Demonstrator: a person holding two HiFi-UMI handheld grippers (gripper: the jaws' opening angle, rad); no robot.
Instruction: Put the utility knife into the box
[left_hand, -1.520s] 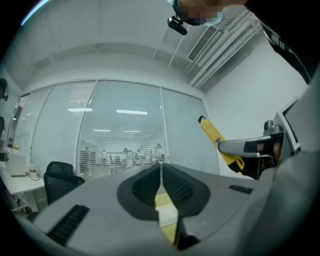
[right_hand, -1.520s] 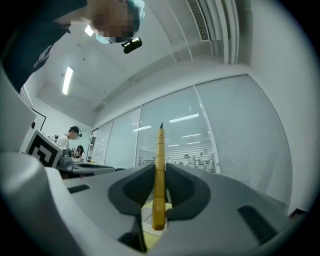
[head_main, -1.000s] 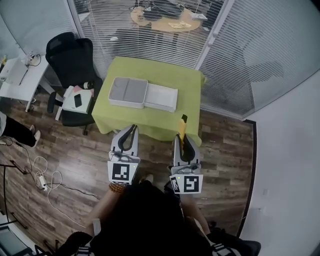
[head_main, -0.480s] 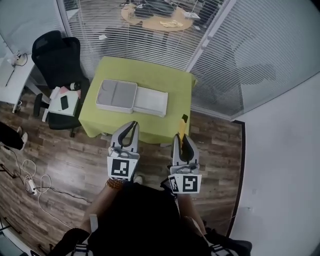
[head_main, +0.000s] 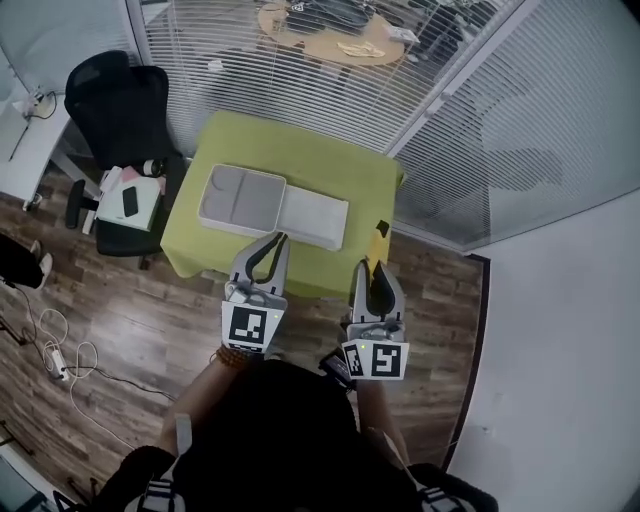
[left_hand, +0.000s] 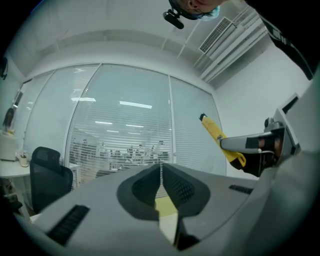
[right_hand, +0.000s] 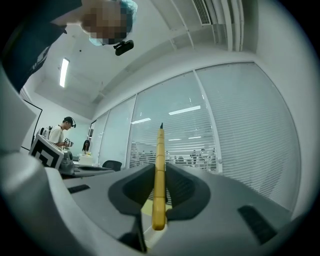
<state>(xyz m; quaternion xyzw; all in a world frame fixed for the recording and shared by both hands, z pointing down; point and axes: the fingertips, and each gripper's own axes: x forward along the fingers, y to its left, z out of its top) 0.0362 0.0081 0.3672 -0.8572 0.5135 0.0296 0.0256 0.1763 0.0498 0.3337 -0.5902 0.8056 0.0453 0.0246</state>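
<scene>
Nearing the desk (head_main: 300, 158) over the last second, the right hand-held gripper (head_main: 378, 268) clamps the utility knife (head_main: 378, 243). The left hand-held gripper (head_main: 276, 242) is pinched together, empty. The open box (head_main: 245, 195) now lies just ahead, so placing looks close.

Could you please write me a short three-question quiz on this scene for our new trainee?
1. What is the right claw shut on? A) a pen B) the utility knife C) nothing
2. True or false: the left claw is shut and empty.
3. Fill in: the box lies on the ____ table.

Key: 1 B; 2 true; 3 green.
</scene>
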